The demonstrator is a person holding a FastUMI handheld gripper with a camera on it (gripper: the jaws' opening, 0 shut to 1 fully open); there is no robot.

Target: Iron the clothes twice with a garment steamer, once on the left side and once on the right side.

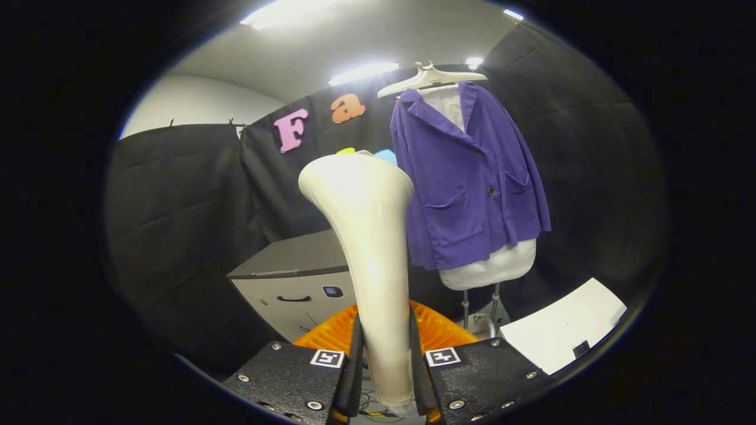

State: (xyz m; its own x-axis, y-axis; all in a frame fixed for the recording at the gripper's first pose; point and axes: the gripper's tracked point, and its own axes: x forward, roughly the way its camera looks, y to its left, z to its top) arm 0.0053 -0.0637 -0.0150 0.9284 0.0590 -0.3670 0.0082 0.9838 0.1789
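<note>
Closest to the lens, the hand-held gripper (384, 366) stands closed on the cream-white plastic garment steamer (369, 236): both fingers (356, 360) press against the lower part of its handle, one on each side. The steamer rises upright from between the fingers and flares into a wide head at the top, which is angled toward the clothing.

The purple corduroy jacket (466, 183) hangs on a white plastic hanger (431, 78) over a white dress form (490, 265) on a metal stand. It sits beyond the fingers and to their right, well apart from the steamer head; no contact exists yet. An orange ribbed plastic basket (437, 330) lies just behind the fingers, a grey metal cabinet (289, 277) stands behind it to the left, and a white sheet of paper (561, 330) lies near the stand's foot.

Judged step: carrying the steamer to the garment for a pass.

Procedure:
1. Keep the grip firm so the handle cannot pivot.
2. Bring the head to the upper part of one front panel.
3. Draw it downward in one even stroke, face flat on the cloth.
4. Repeat on the other panel.
</note>
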